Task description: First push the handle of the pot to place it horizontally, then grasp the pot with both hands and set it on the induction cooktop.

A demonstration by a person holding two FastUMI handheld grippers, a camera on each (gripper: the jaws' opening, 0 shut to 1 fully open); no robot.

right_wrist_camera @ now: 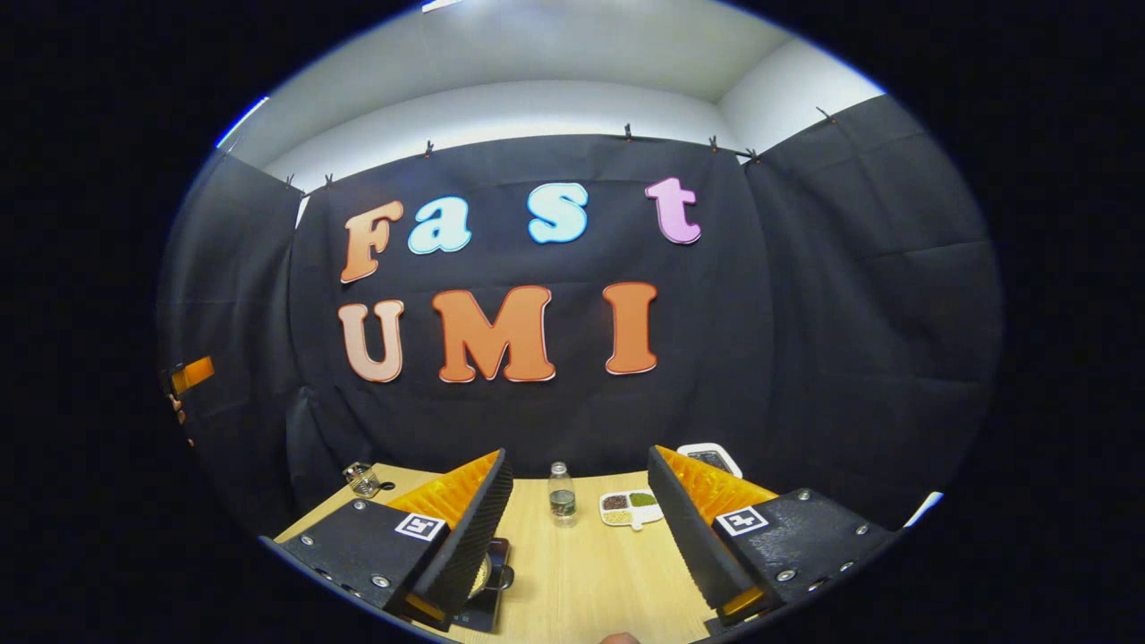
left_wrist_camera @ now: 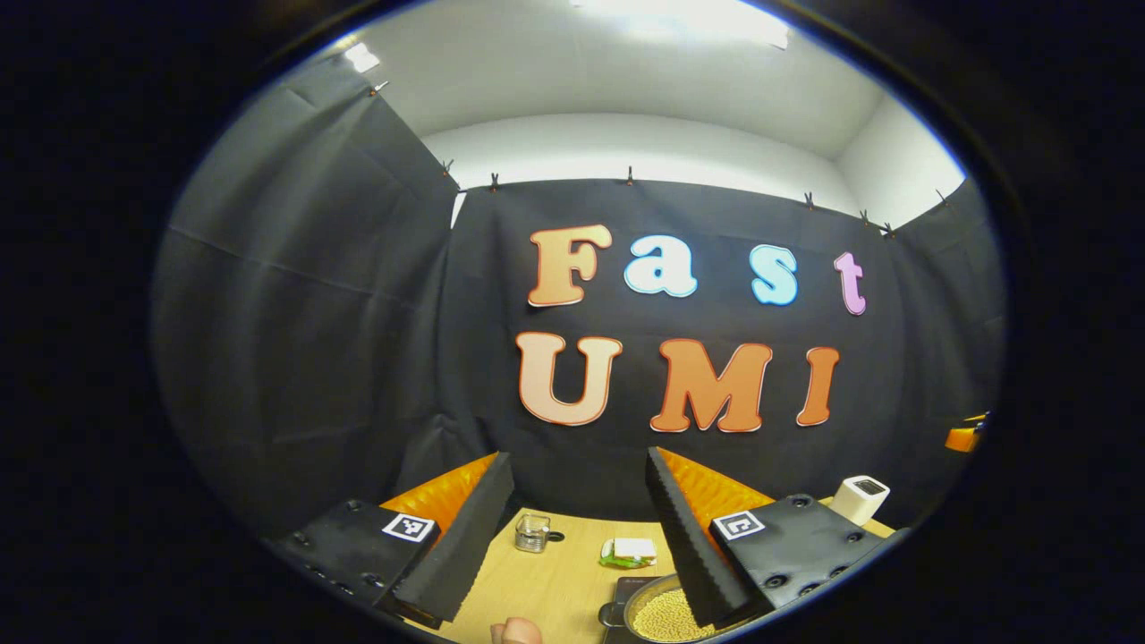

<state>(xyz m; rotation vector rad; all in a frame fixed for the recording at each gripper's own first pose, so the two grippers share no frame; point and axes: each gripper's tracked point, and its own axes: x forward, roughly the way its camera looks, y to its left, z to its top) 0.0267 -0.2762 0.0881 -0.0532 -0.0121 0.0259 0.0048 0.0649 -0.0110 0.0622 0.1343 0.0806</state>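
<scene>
Left gripper view looks out between the left tongs (left_wrist_camera: 572, 528), whose two fingers stand wide apart with nothing between them, raised above a light wooden bench (left_wrist_camera: 555, 581). Low in this view, just beside and partly behind the right-hand finger, sits the round metal pot filled with small yellowish grains (left_wrist_camera: 657, 617); its small dark side handle (left_wrist_camera: 611, 614) shows at the rim's left edge. The pot rests on the flat dark induction cooktop (left_wrist_camera: 626, 586), whose far corner shows above the rim. The pot lies below and to the right of the gap between the fingers, not within it. Farther back on the bench are a small clear glass jar (left_wrist_camera: 532, 533), a green-and-white packet (left_wrist_camera: 629, 553) and a white cylindrical device (left_wrist_camera: 859, 497) at the right. A fingertip of a person (left_wrist_camera: 517, 631) shows at the bottom edge.

Right gripper view has the right tongs (right_wrist_camera: 580, 514) likewise spread wide and empty, above the same bench. Here the pot (right_wrist_camera: 483, 575) is mostly hidden behind the left-hand finger, with a dark handle (right_wrist_camera: 503, 577) poking out beside it and the cooktop (right_wrist_camera: 487, 608) beneath. Beyond the gap stand a small clear plastic bottle (right_wrist_camera: 562, 493) and a white divided tray of assorted grains (right_wrist_camera: 631, 508).
</scene>
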